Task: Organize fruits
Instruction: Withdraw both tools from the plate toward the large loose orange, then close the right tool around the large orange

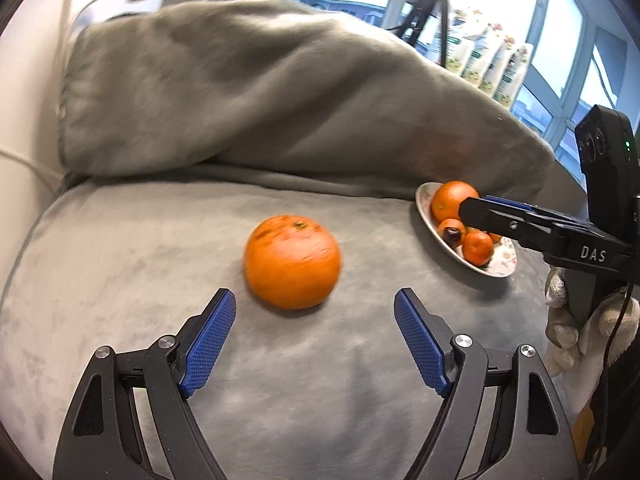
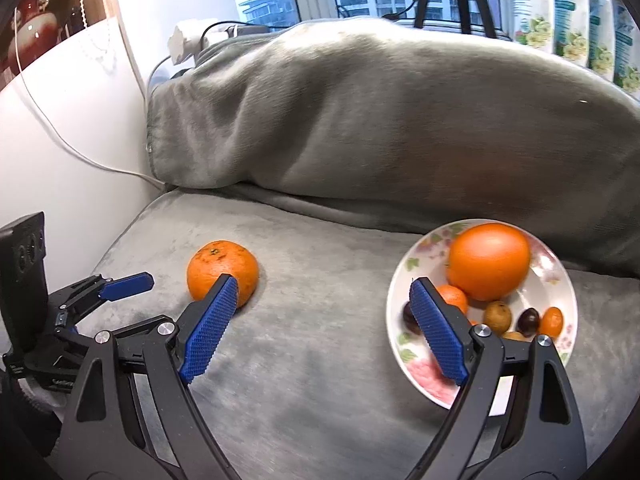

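A lone orange point(image 1: 292, 262) lies on the grey cushion point(image 1: 160, 260); it also shows in the right wrist view point(image 2: 222, 274). My left gripper point(image 1: 314, 300) is open, its blue pads just short of the orange on either side. A floral plate point(image 2: 424, 372) holds a big orange point(image 2: 488, 260), small oranges and dark and brown small fruits. My right gripper point(image 2: 322, 288) is open and empty, hovering at the plate's left edge. The plate point(image 1: 502, 258) and the right gripper point(image 1: 472, 210) show at the right of the left wrist view.
A large grey pillow point(image 2: 400, 120) leans behind the seat. A white wall and cable point(image 2: 60, 136) lie to the left. A tripod point(image 1: 424, 12) and flowered packages point(image 1: 492, 68) stand by the window behind. My gloved hand point(image 1: 576, 328) holds the right gripper.
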A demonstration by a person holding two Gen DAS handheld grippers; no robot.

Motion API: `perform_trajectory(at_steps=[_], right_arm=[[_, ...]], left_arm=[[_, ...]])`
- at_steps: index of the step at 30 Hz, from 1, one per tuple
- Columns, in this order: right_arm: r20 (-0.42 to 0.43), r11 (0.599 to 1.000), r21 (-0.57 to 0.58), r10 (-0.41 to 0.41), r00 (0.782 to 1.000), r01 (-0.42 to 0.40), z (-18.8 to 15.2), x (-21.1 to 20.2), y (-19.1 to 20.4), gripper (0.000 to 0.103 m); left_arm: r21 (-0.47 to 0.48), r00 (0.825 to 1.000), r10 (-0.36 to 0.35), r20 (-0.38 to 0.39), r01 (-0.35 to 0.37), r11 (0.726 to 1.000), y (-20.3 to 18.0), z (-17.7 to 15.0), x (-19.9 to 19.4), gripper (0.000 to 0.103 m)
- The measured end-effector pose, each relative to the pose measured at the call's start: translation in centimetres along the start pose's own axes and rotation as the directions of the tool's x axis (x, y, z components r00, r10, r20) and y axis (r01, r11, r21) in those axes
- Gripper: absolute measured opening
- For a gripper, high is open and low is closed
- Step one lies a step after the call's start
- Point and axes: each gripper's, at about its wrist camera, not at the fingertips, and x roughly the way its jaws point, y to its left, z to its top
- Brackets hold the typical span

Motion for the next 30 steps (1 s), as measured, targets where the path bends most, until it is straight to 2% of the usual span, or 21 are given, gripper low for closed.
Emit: perform_trajectory(at_steps=[11,14,17,30], right_arm=[[-0.038,0.997,-0.013,0.079,0.996,-0.080,0.3,2.2,2.5,0.090],[-0.053,0.995,-0.005,0.101,0.994,-0.101,0.3,3.0,3.1,0.090],[-0.064,0.993,0.000,0.117,0.991,-0.118,0.5,3.9,3.7,0.090],[-0.136,0.975,0.109,0.206,0.969,-0.192,0.5,7.8,4.3,0.090]], left_arm=[[-0.075,1.000,0.005,-0.010,-0.005,0.997,2.5,-0.7,0.4,0.078],[-0.107,1.000,-0.019,-0.013,0.017,0.994,2.9,-0.5,0.7,0.078],[-0.097,0.999,-0.029,-0.027,0.026,0.995,2.8,-0.3,1.1,0.078],[-0.033,0.998,0.030,-0.060,-0.032,0.999,1.8,0.3,3.6,0.078]])
